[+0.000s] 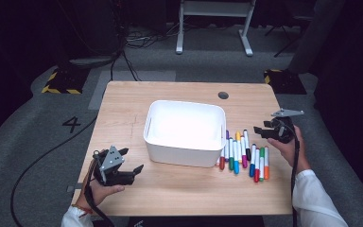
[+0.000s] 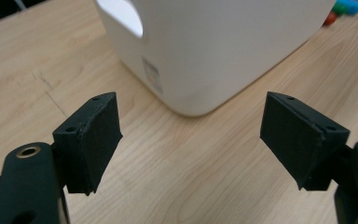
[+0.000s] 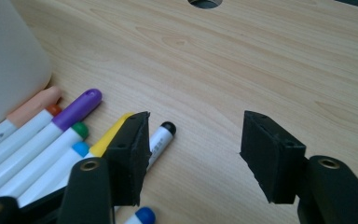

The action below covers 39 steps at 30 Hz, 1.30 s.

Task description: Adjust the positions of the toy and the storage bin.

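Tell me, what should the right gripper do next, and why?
Probably lower the right gripper onto the nearest marker and close. Its jaws stand open with nothing between them, just above the markers lying beside the white bin, which looks empty.

A white bin (image 1: pixel 184 132) blocks the table's (image 1: pixel 123 109) middle, with markers (image 1: pixel 242 153) packed against its right side. Bare wood lies open left of the bin and along the near edge.
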Available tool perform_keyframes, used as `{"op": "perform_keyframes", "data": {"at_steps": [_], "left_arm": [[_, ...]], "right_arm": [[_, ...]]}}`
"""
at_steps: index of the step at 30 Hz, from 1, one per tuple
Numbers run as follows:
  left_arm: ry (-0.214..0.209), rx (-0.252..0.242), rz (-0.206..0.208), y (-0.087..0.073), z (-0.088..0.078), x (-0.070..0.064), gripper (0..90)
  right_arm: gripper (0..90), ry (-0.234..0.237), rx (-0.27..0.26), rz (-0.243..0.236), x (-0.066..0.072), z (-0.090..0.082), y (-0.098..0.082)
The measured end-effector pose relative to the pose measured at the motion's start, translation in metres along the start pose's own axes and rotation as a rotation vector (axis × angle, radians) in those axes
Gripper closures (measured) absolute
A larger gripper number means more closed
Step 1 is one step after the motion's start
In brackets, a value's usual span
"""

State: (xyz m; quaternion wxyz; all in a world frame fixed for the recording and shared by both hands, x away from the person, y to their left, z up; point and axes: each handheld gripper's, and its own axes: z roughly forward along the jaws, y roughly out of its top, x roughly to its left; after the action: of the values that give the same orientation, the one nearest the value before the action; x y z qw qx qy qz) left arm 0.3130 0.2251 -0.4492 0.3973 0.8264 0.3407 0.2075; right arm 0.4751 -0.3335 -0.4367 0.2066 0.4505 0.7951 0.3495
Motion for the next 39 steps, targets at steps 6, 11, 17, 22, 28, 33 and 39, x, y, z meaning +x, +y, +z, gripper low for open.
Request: {"op": "perform_keyframes", "data": {"at_steps": [6,11,17,22,28,33,39], "left_arm": [[-0.001,0.09,-0.004,-0.015,0.035,0.004,19.5],[-0.037,0.133,0.017,-0.02,0.051,0.0,19.5],[-0.062,0.142,0.037,-0.023,0.057,-0.006,19.5],[-0.077,0.142,0.045,-0.021,0.059,-0.009,19.5],[-0.088,0.145,0.04,-0.02,0.06,-0.009,19.4],[-0.092,0.144,0.036,-0.02,0.06,-0.008,19.4],[-0.105,0.15,0.035,-0.02,0.06,-0.007,19.4]], "right_arm": [[54.3,0.007,0.046,0.029,0.0,0.025,0.013],[57.8,0.015,0.083,0.038,0.005,0.043,0.018],[62.7,0.017,0.124,0.027,0.01,0.053,0.015],[67.3,0.007,0.158,0.014,0.012,0.062,0.01],[71.9,-0.001,0.171,0.023,0.013,0.069,0.002],[73.1,0.005,0.16,0.053,0.011,0.064,-0.003],[73.7,0.012,0.157,0.062,0.018,0.054,-0.012]]}}
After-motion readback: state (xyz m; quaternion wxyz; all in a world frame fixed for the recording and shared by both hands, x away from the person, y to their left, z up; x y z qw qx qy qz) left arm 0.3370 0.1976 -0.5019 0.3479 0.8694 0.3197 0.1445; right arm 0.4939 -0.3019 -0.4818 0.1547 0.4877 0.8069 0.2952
